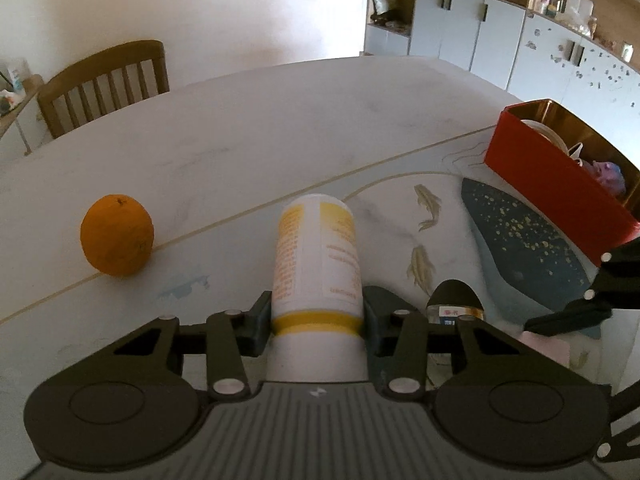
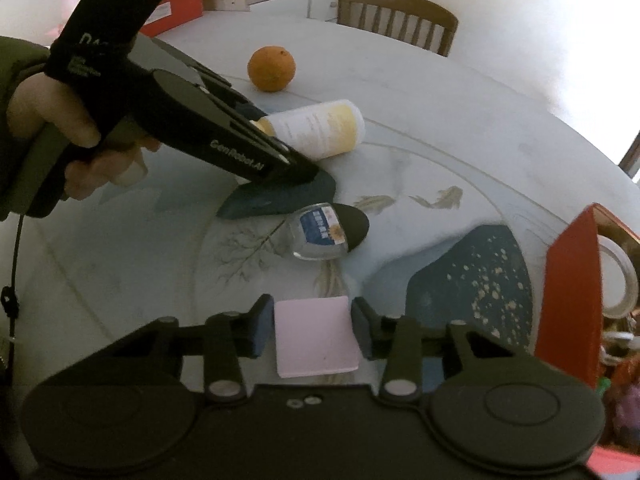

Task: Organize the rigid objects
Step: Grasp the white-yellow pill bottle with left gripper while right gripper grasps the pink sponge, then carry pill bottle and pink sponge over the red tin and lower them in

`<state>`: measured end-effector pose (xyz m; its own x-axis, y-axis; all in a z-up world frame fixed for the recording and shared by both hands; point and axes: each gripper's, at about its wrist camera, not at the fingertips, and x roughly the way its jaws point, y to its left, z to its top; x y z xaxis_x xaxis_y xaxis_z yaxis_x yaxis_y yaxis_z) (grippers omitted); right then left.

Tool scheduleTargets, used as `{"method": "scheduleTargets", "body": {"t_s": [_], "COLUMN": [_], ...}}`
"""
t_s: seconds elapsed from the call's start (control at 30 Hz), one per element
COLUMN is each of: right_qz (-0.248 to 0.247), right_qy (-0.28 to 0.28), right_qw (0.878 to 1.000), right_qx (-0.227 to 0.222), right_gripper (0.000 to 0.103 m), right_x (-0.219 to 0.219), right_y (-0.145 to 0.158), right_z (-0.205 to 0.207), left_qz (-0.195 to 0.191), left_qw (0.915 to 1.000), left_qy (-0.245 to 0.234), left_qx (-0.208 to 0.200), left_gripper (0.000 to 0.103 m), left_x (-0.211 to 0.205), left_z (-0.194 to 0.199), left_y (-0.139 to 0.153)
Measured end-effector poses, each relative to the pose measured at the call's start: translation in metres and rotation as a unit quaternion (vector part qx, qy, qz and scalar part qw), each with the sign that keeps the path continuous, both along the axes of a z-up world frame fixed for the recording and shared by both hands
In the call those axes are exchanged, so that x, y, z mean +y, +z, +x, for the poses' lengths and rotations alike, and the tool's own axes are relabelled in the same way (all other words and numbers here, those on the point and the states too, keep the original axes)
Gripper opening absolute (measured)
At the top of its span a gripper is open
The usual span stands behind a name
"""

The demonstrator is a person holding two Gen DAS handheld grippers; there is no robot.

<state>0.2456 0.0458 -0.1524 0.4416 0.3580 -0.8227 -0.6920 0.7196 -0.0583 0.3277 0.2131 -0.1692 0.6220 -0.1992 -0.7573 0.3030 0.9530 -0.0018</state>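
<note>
A white bottle with yellow label and band lies on its side on the table, and my left gripper is shut on it near its cap end. From the right wrist view the same bottle shows with the left gripper's fingers on either side of it, held by a person's hand. My right gripper is shut on a flat pink block that rests on the table. An orange sits left of the bottle. A small clear bottle with a black cap lies between the two grippers.
An open red box stands at the right and holds a tape roll and other items. The round table has painted fish and dark blue patches. A wooden chair stands behind it, cabinets beyond.
</note>
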Motion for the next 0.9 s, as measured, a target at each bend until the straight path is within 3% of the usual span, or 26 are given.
{"method": "scheduleTargets", "body": {"t_s": [0.47, 0.9], "right_qz": [0.04, 0.092], "right_qy": [-0.062, -0.133], "right_qw": [0.997, 0.986], "right_qx": [-0.023, -0.049], "right_gripper": [0.041, 0.041], "right_x": [-0.03, -0.075], "right_y": [0.038, 0.08], "right_z": [-0.029, -0.046], "left_qz": [-0.019, -0.049], "left_qw": [0.9992, 0.9966], "left_qy": [0.034, 0.065], "left_qx": [-0.006, -0.008], "left_gripper": [0.045, 0.044], "left_x": [-0.003, -0.005], "left_z": [-0.043, -0.093], "left_y": [0.018, 0.042]}}
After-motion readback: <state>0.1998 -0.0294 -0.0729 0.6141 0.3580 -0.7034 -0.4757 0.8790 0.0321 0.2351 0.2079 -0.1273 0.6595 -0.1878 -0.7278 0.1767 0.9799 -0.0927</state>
